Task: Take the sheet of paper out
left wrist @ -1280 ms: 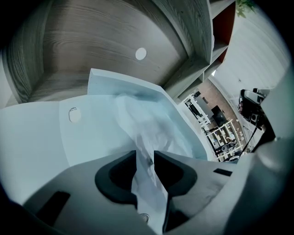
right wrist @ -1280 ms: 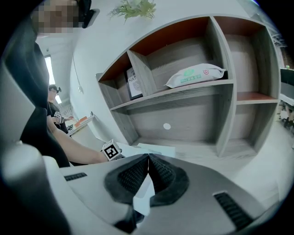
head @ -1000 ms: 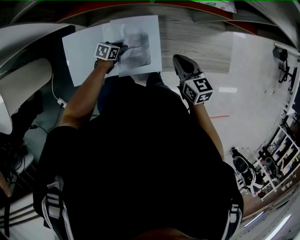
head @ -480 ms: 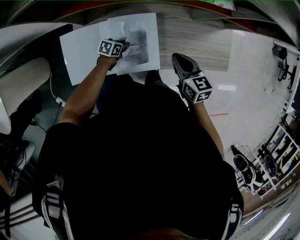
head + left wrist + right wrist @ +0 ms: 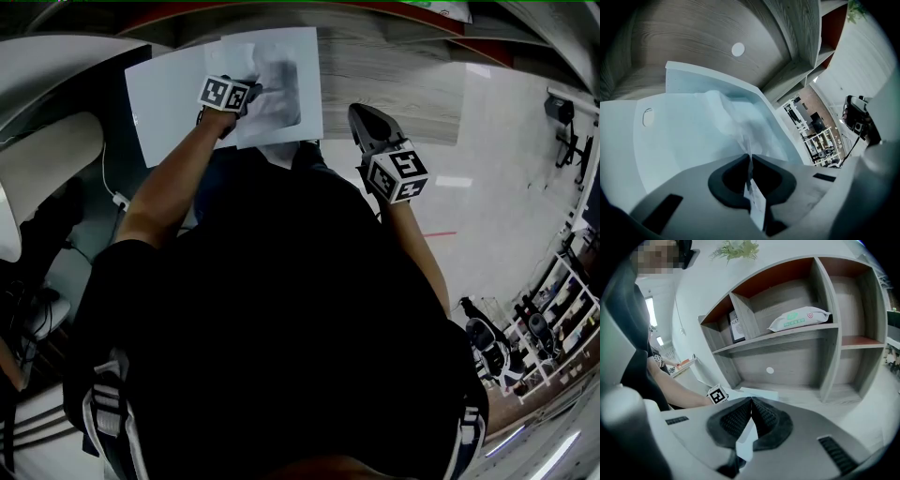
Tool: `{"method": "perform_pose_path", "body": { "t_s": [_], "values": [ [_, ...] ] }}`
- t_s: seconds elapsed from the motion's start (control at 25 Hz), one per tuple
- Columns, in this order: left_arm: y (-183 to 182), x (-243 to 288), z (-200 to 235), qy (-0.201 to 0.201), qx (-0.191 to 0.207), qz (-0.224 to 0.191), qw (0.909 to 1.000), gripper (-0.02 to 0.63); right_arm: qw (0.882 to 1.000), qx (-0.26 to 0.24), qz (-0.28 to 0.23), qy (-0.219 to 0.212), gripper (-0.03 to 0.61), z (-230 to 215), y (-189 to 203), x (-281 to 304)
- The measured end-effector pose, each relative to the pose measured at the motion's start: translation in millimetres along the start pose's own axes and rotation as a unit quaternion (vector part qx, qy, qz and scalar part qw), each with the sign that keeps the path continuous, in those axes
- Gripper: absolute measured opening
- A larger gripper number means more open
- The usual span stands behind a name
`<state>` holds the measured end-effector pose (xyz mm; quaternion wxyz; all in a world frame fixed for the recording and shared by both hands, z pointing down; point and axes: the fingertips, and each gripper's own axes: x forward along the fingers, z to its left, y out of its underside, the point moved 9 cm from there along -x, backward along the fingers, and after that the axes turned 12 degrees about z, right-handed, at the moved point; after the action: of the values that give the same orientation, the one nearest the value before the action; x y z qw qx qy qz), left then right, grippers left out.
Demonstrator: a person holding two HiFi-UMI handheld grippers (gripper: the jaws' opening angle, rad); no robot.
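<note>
The sheet of paper lies on the grey wooden shelf straight in front of the person. Its long side runs away from them into the shelf. It lies partly over a paler flat piece that spreads out to the left, a sleeve or folder by my guess, though I cannot tell for sure.

The sheet's near part is rucked up into a ridge that runs right into the left gripper, whose jaws are clamped tight on the paper's edge. In the left gripper view the paper fans forward and upward from the pinch.

So the paper lies ahead of those jaws, and the way out, as I see it, is a pull back toward the person along the long side. The right gripper hangs well apart to the right, off the shelf's front edge, its jaws pressed together with nothing between them. The left is plainly the nearer one.
</note>
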<state>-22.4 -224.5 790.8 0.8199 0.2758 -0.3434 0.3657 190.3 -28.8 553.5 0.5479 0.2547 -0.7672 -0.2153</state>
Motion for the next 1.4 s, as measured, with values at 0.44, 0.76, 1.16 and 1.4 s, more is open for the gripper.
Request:
{"method": "perform_pose_path", "body": {
  "t_s": [0.44,0.76,1.16,1.4],
  "values": [
    [5.6,-24.3,-10.1,-0.008,-0.001,-0.016,0.9998,0.026,1.000,-0.005,-0.020,0.005,0.014,6.0,-3.4,-16.5],
    [19.5,-45.7,-7.3,-0.022,-0.017,-0.031,0.9991,0.026,0.999,-0.015,-0.033,0.009,0.014,14.5,-3.4,-26.3],
    [44.2,-63.3,-12.5,-0.042,-0.025,-0.037,0.9981,0.026,0.998,-0.032,-0.048,-0.001,0.014,24.9,-1.7,-30.6],
    [53.1,-82.8,-9.7,-0.059,-0.034,-0.052,0.9963,0.026,0.998,-0.043,-0.053,-0.010,0.014,30.0,-3.9,-32.0]
  ]
}}
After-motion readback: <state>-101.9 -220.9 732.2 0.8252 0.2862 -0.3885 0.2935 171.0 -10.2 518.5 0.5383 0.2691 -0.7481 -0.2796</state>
